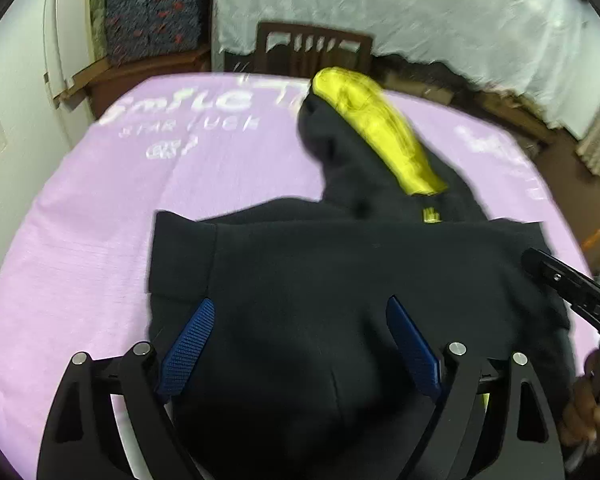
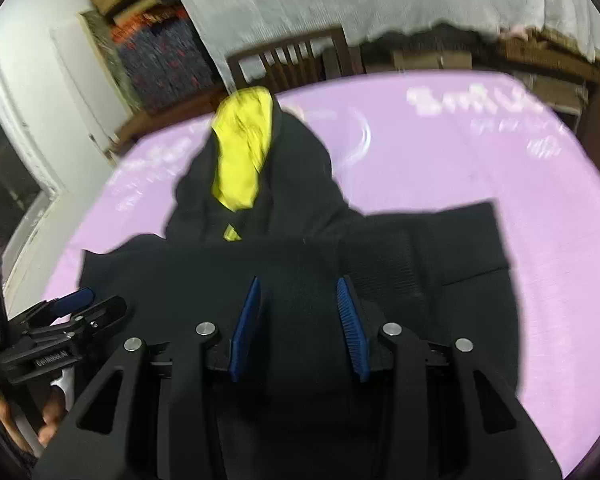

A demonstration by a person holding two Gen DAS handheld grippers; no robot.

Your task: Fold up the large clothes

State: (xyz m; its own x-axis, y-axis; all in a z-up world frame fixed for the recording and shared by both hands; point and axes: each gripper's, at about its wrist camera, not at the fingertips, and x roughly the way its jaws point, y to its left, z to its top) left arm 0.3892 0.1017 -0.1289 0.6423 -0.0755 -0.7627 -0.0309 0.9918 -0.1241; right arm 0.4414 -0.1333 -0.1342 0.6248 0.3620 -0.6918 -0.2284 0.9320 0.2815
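A black hoodie (image 1: 340, 264) lies spread on a lilac sheet (image 1: 100, 220), its hood pointing away and showing a yellow lining (image 1: 380, 128). My left gripper (image 1: 300, 304) hovers over the near left part of the body, blue pads wide apart, open, with only flat cloth below. In the right wrist view the hoodie (image 2: 220, 264) and its lining (image 2: 242, 148) show again. My right gripper (image 2: 298, 282) is over the near middle of the cloth, pads apart and pinching nothing that I can see. Each gripper appears in the other's view: right gripper (image 1: 572, 292), left gripper (image 2: 96, 304).
The lilac sheet (image 2: 460, 168) carries white lettering and covers the whole table. A dark wooden chair (image 1: 312, 52) stands behind the far edge. Beyond it hangs a white cloth (image 1: 420, 8). Patterned textiles (image 1: 152, 12) are stacked at the back left. A hand (image 1: 588, 412) holds the right gripper.
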